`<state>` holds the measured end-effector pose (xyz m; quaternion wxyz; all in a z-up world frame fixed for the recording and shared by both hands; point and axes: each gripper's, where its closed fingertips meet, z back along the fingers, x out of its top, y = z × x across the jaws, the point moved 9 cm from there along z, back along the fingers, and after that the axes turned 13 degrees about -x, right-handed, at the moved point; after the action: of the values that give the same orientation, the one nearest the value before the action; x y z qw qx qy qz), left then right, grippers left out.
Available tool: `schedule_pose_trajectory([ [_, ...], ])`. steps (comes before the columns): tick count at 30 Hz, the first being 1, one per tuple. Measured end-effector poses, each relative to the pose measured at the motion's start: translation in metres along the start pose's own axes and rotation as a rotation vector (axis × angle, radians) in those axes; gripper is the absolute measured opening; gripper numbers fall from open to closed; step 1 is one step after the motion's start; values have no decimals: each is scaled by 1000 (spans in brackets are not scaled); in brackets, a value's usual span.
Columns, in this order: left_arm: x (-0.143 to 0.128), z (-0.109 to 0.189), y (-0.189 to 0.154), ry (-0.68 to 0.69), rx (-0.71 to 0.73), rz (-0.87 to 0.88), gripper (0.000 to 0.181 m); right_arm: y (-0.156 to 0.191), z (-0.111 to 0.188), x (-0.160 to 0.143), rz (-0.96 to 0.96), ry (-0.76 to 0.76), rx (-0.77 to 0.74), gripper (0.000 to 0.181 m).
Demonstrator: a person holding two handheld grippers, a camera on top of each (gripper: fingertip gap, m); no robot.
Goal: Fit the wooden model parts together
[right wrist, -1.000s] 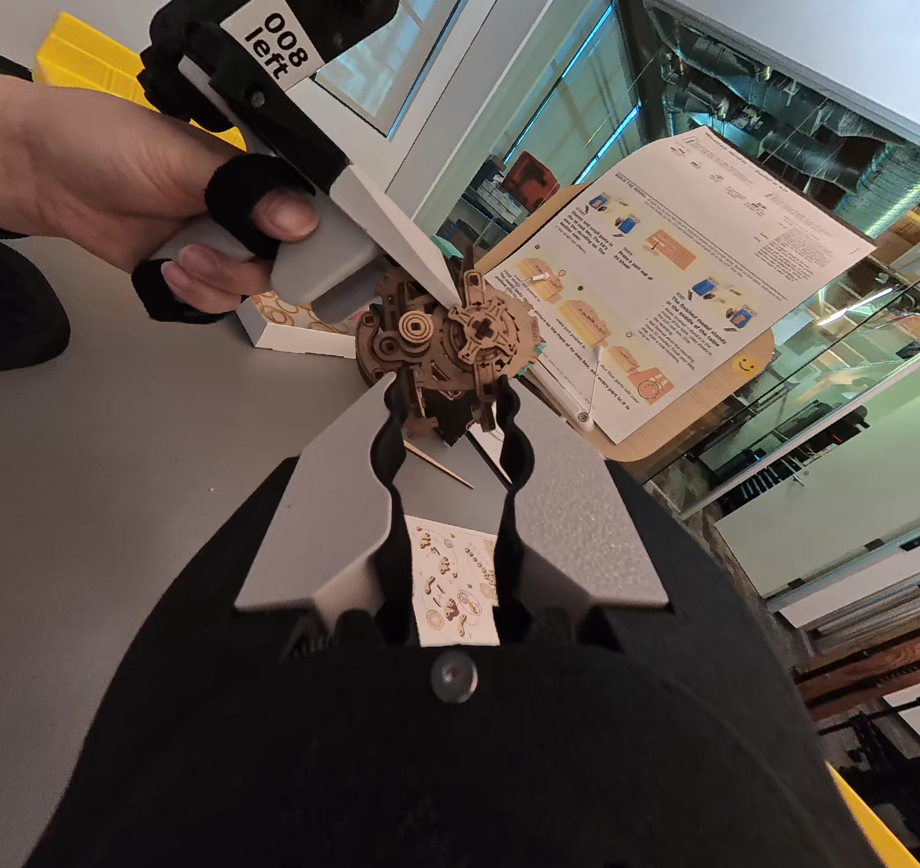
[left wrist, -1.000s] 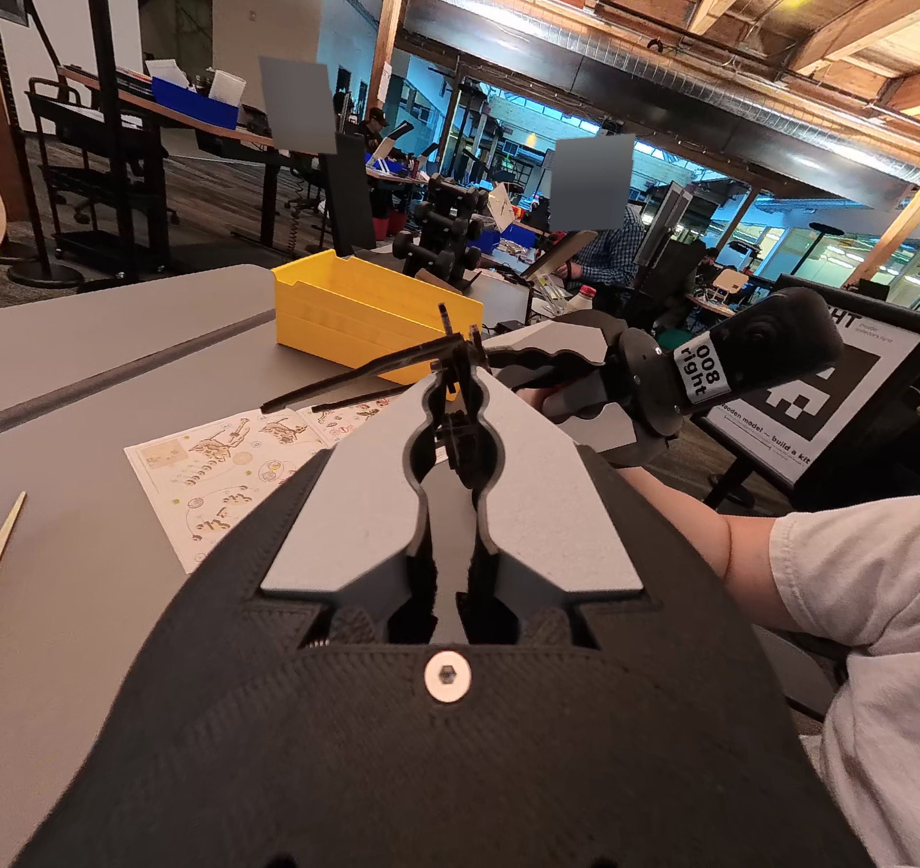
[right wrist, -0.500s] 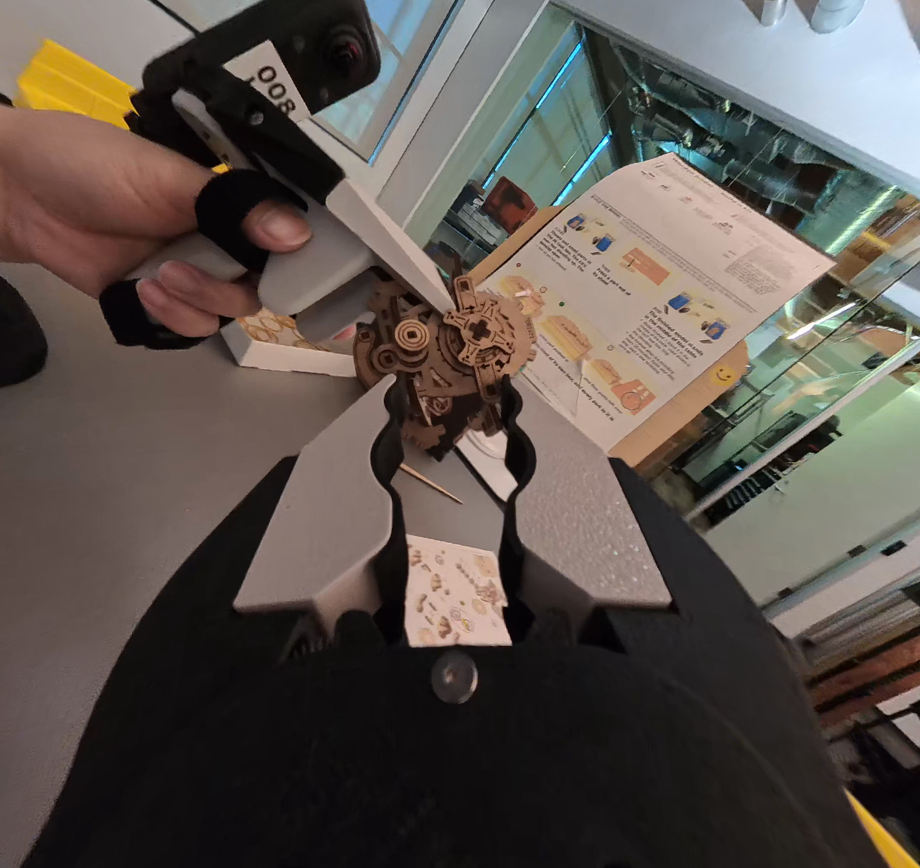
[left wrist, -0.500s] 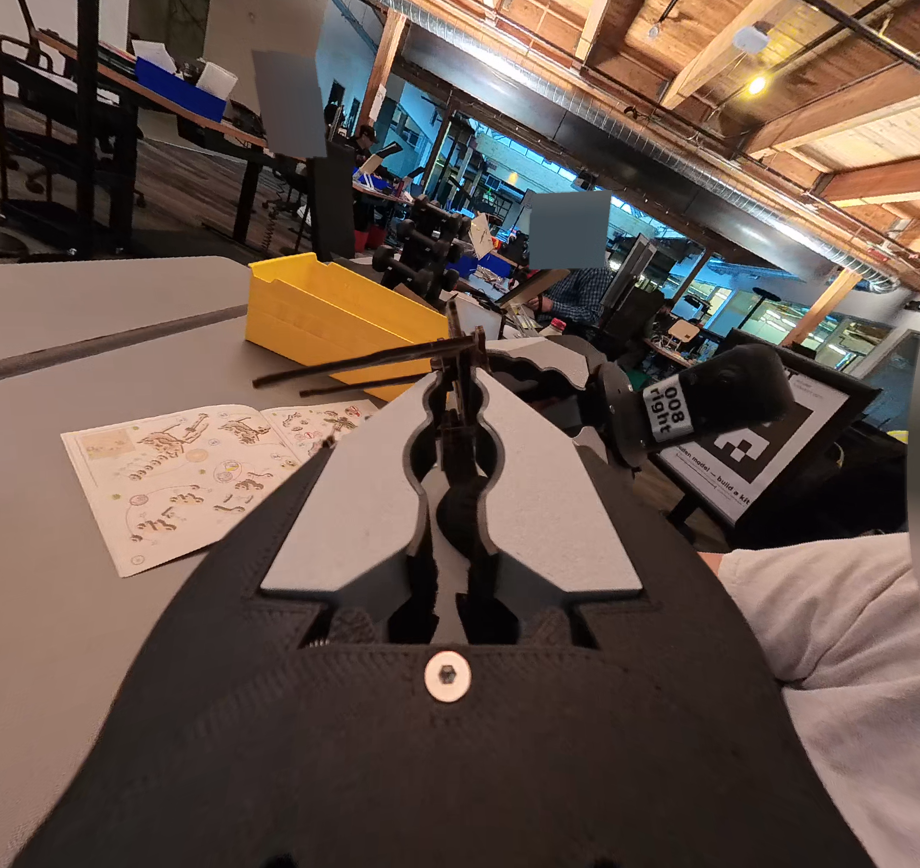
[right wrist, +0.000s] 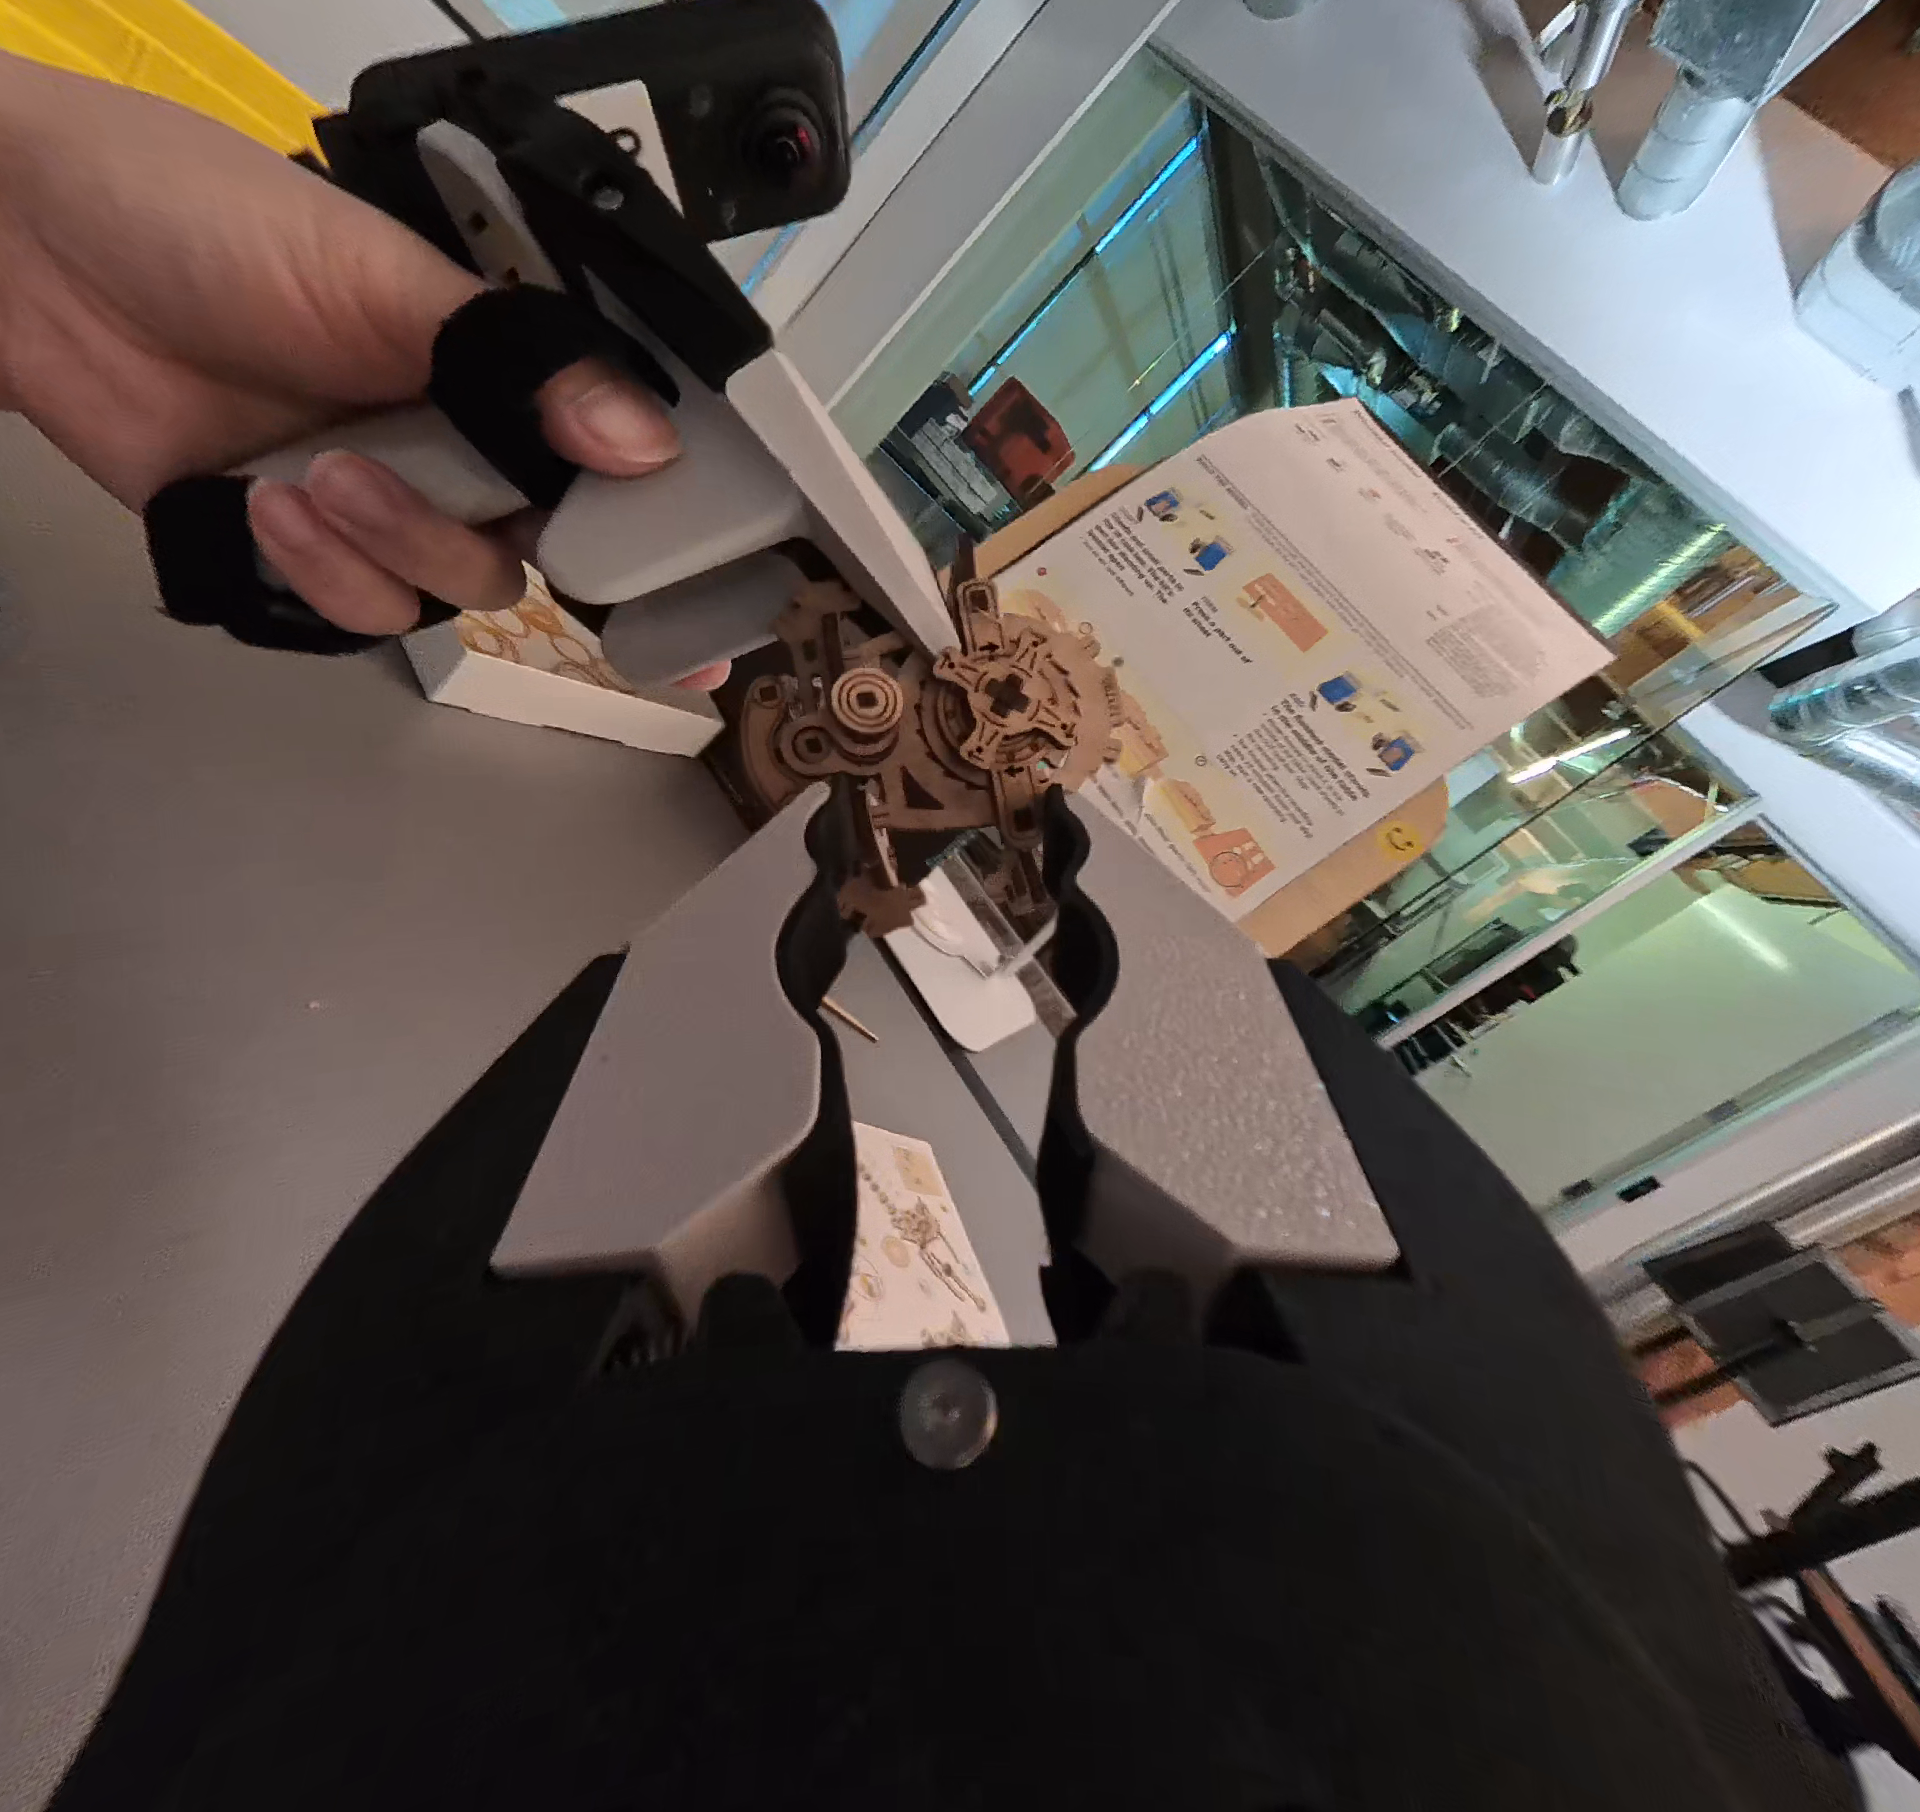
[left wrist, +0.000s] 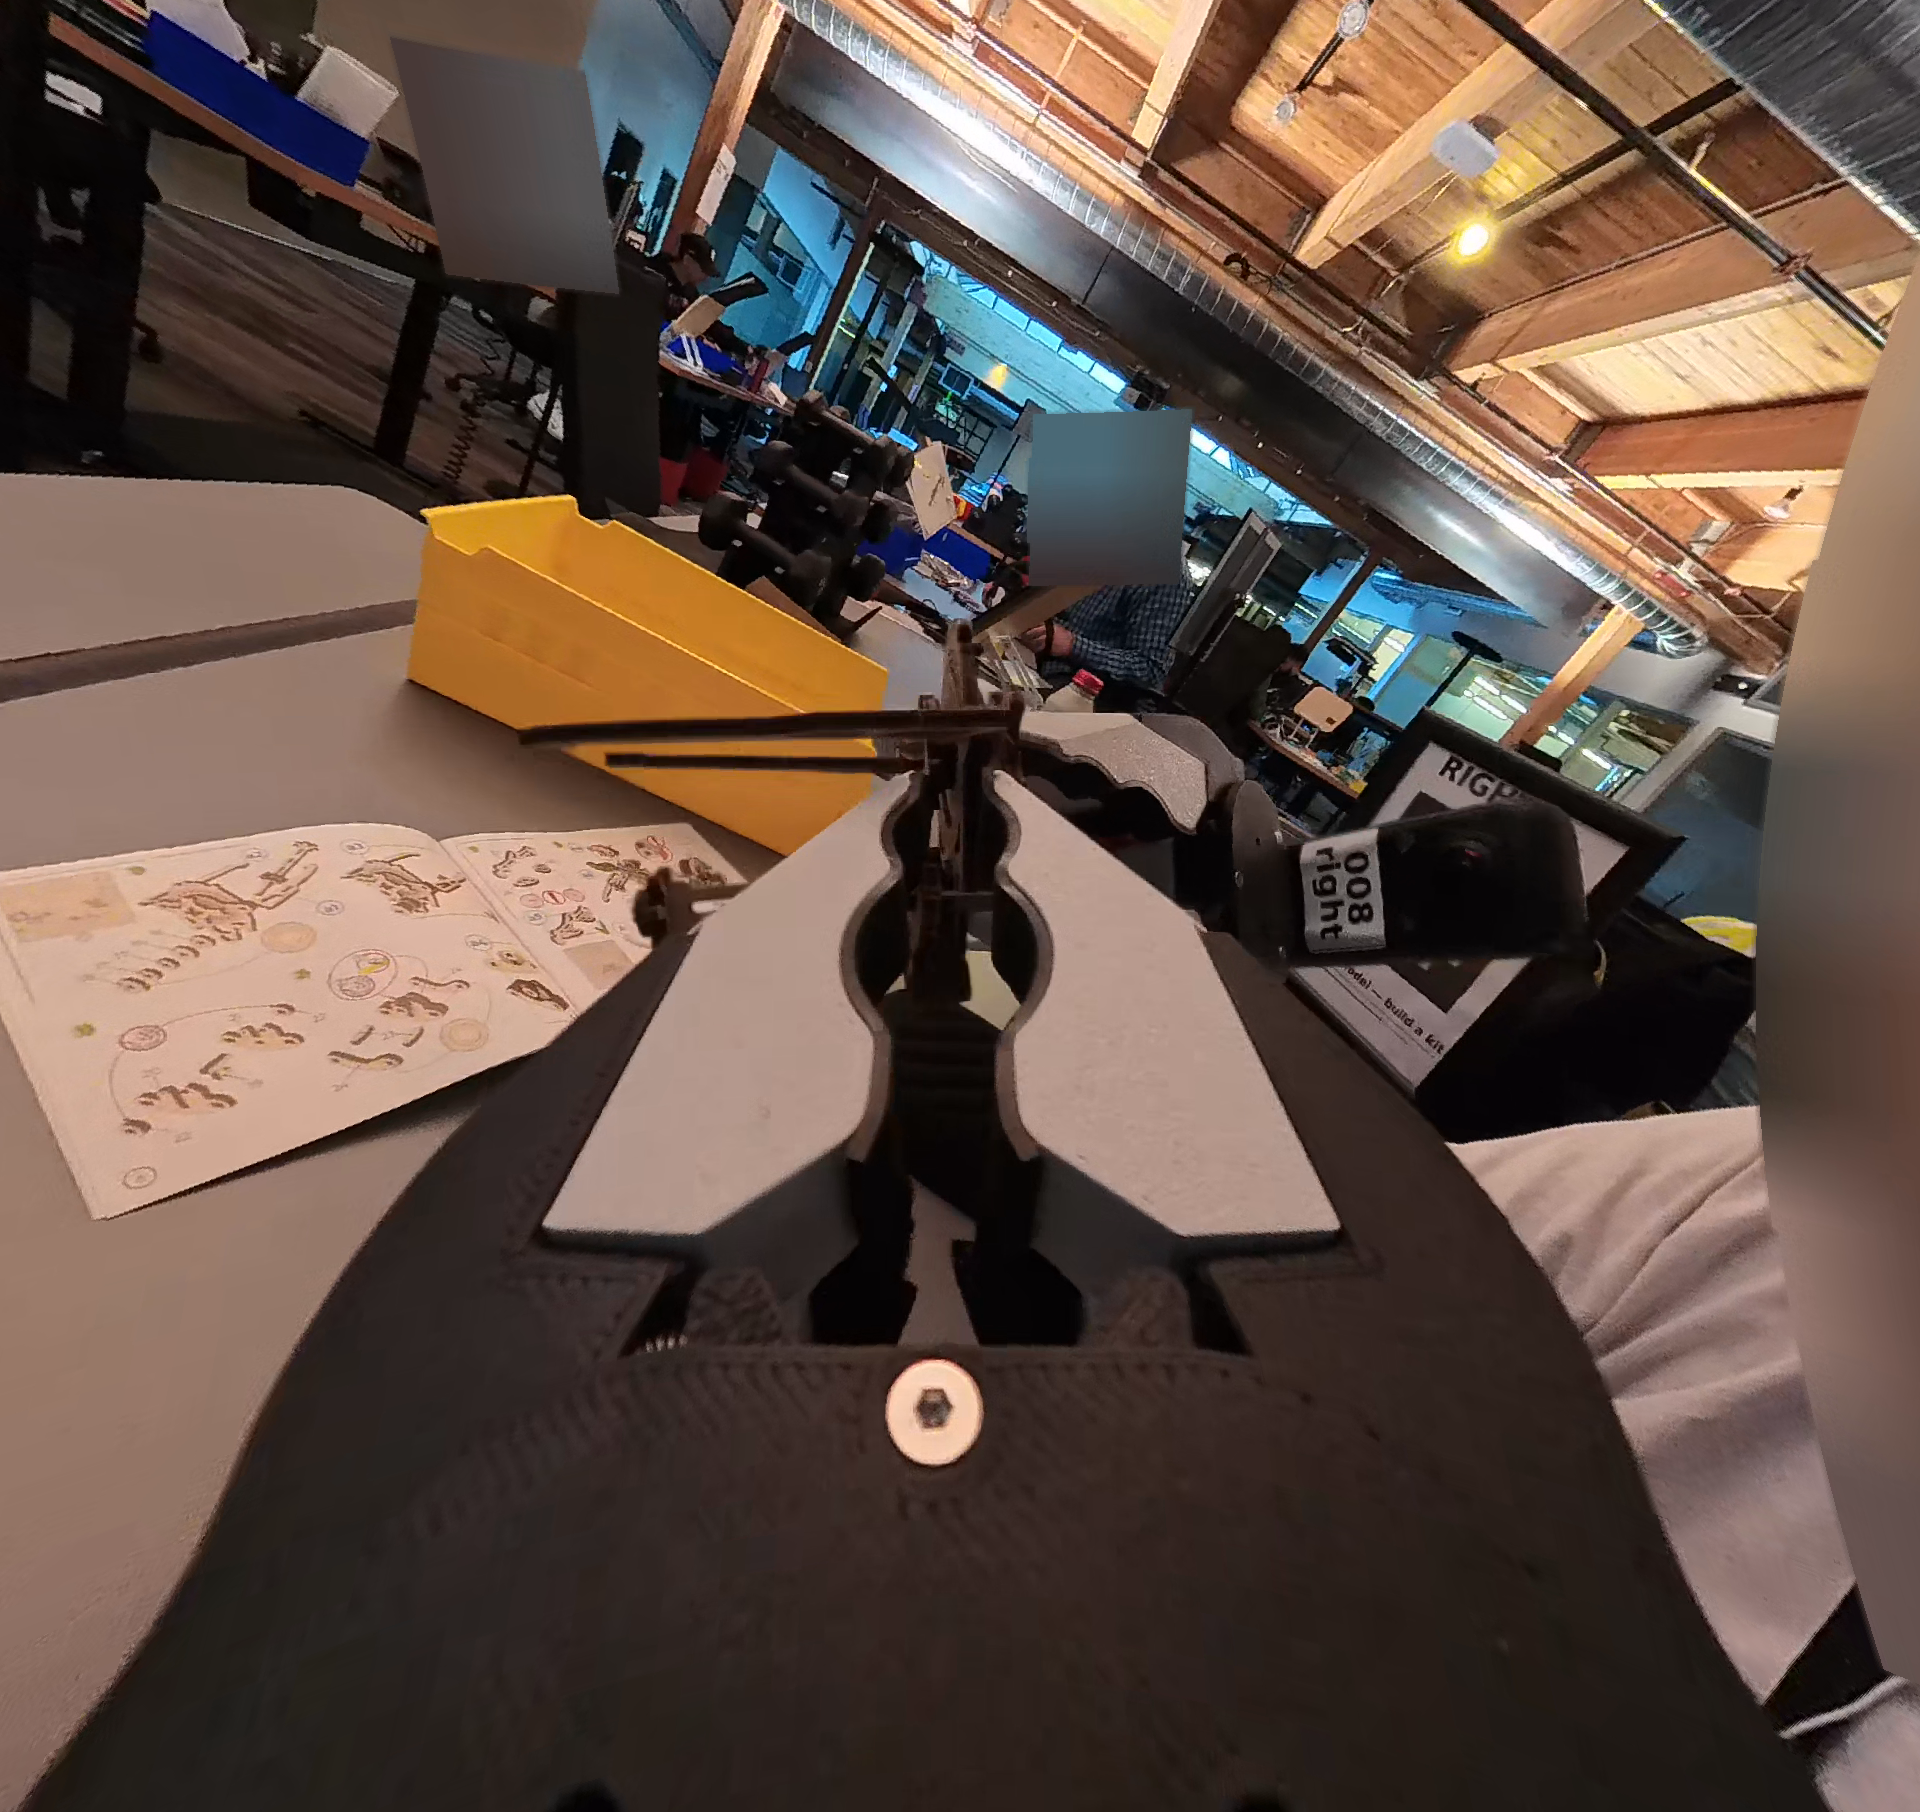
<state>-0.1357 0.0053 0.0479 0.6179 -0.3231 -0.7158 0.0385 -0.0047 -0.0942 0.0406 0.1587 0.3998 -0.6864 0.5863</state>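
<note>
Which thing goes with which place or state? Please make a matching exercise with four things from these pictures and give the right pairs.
Things:
1. wooden model
2. yellow bin
3. booklet
4. toothpick

Places or states:
A. lies open on the table, left of the left gripper
B. lies on the table, seen between the fingers of the right gripper
C. held in the air by both grippers
D. stands on the table behind the booklet

Pairs: 1-C, 2-D, 3-A, 4-B

Wooden model held up off the table

The model (right wrist: 935, 734) is a brown laser-cut cluster of gears and a cross-slotted hub, held in the air; edge-on, thin flat plates (left wrist: 727, 739) jut out sideways from it.
</note>
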Motion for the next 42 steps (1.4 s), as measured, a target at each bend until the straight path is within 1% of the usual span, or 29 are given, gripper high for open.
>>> schedule_pose_trajectory([
  [2, 0, 0, -1, 10, 18, -13, 6, 2, -1, 0, 29, 16, -8, 35],
  [5, 0, 0, 1, 20, 25, 3, 6, 0, -2, -2, 4, 21, 34, 35],
  [9, 1, 0, 1, 10, 10, 27, 6, 1, 0, -2, 83, 6, 30, 34],
  [13, 0, 1, 2, 16, 16, 31, 6, 2, 0, -3, 79, 13, 43, 34],
  [17, -1, 2, 4, 36, 23, 37, 6, 1, 1, -5, 80, 29, 101, 34],
  [22, -1, 2, 4, 22, 21, 32, 6, 0, 1, -5, 54, 28, 100, 34],
  [30, 0, 1, 1, 37, 26, 7, 6, -1, 4, -3, 72, 28, 104, 33],
  [34, 2, 2, 0, 21, 20, 6, 6, -3, 2, -3, -32, 0, 115, 34],
  [39, 2, 0, -1, 13, 16, 10, 6, -3, 3, -2, -13, -4, 77, 35],
  [42, 3, 1, -2, 11, 7, 17, 6, -4, 3, 0, -54, -5, 82, 35],
])
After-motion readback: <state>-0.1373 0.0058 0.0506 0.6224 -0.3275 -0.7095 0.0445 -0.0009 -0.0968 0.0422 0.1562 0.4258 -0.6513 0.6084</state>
